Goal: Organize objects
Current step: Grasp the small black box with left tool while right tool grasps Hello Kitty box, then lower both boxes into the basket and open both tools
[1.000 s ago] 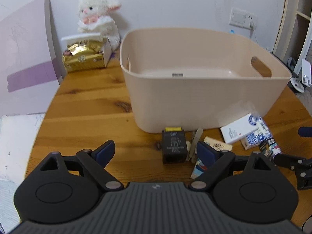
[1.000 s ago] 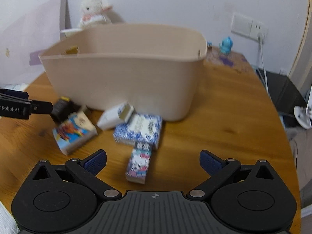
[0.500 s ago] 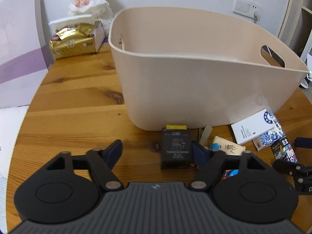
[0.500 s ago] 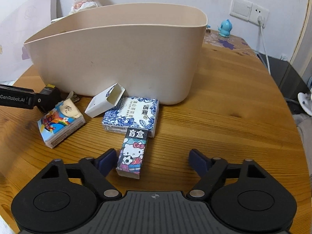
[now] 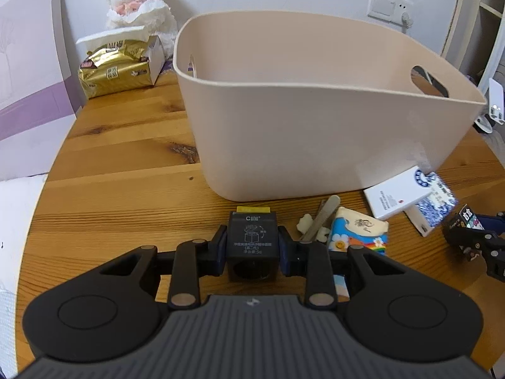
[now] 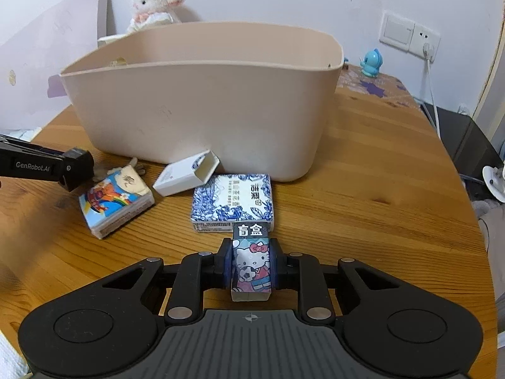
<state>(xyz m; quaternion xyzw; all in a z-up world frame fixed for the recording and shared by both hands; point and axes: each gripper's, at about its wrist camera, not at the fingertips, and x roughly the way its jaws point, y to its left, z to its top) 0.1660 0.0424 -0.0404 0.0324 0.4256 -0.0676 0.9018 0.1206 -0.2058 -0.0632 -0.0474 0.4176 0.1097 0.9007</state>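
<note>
A knotty, lightly varnished wooden table (image 5: 126,164) is seen across both views. At the frame centre, a matt, smooth plastic tub (image 5: 315,126) is shown. Crinkled glossy gold foil wraps a packet (image 5: 116,72) at upper left, beside a fluffy plush lamb (image 5: 142,0). Printed card covers the small boxes (image 6: 233,202).

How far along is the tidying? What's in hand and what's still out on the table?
Nothing visibly binned yet. In hand: the left gripper has just closed on the black box, the right gripper on the Hello Kitty box. Left beside the beige bin: rainbow tissue pack, white box, blue-patterned box.
</note>
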